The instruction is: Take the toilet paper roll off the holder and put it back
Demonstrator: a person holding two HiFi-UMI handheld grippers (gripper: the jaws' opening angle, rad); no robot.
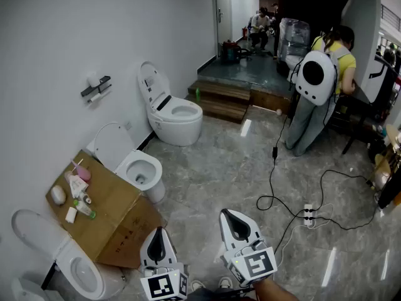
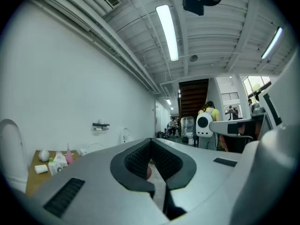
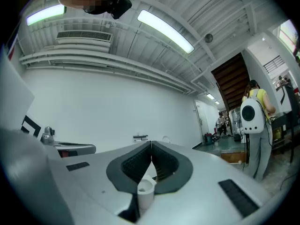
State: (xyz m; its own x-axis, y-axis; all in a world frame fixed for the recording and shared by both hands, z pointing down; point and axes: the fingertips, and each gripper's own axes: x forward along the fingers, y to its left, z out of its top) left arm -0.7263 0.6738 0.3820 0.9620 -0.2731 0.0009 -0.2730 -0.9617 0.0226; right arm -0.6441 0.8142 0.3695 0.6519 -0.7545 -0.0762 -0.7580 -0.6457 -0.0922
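I've got L gripper & R gripper both pressed shut, pinching nothing, level over open floor. Toilet paper roll hangs on holder on the left wall, well apart. Cardboard box & toilet stand between; cable runs on the right.

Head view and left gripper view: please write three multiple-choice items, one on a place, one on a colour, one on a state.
1. Where is the toilet paper holder? A on the wall; B on the floor; C on the cardboard box.
2. What colour is the standing person's T-shirt? A red; B yellow; C black.
3. How is the left claw? A wide open; B shut on a roll; C shut, empty.
Answers: 1 A, it hangs on the white wall; 2 B, yellow shows beside the white backpack; 3 C, its pads meet with nothing between.
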